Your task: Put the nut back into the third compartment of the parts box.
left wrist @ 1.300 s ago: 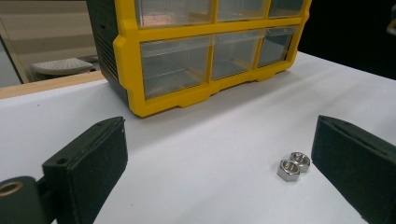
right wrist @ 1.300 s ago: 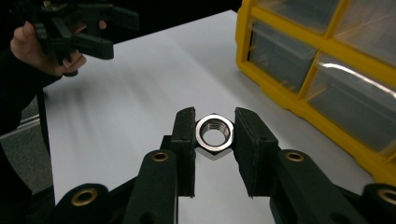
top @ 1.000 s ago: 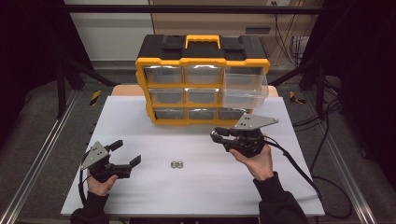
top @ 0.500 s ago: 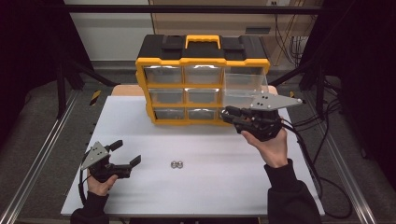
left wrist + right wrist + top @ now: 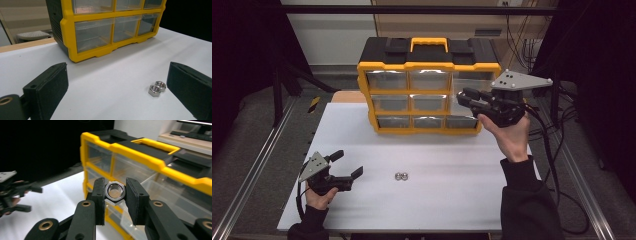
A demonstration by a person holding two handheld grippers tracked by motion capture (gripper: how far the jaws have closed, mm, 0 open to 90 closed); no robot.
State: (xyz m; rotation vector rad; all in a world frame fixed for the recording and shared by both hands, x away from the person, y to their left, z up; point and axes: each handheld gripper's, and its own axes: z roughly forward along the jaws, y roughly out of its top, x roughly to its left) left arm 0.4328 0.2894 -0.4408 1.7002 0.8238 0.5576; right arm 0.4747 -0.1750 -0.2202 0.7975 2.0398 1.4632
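Note:
A yellow and black drawer cabinet (image 5: 427,85) with clear drawers stands at the back of the white table (image 5: 437,165); its top right drawer (image 5: 472,87) is pulled out. My right gripper (image 5: 465,97) hovers at that drawer, shut on a steel hex nut (image 5: 114,190) clamped between its pads. Two more hex nuts (image 5: 401,176) lie side by side mid-table, the same nuts (image 5: 157,88) lying just inside the far jaw in the left gripper view. My left gripper (image 5: 346,165) rests near the front left of the table, open and empty. The cabinet (image 5: 107,27) stands beyond it.
Metal frame rails (image 5: 257,165) run along both table sides. Cables (image 5: 557,150) trail from the right gripper off the right edge. A dark curtain surrounds the bench.
My right gripper has risen from above the table in front of the cabinet up to the open top right drawer, carrying the nut. The left gripper has stayed put.

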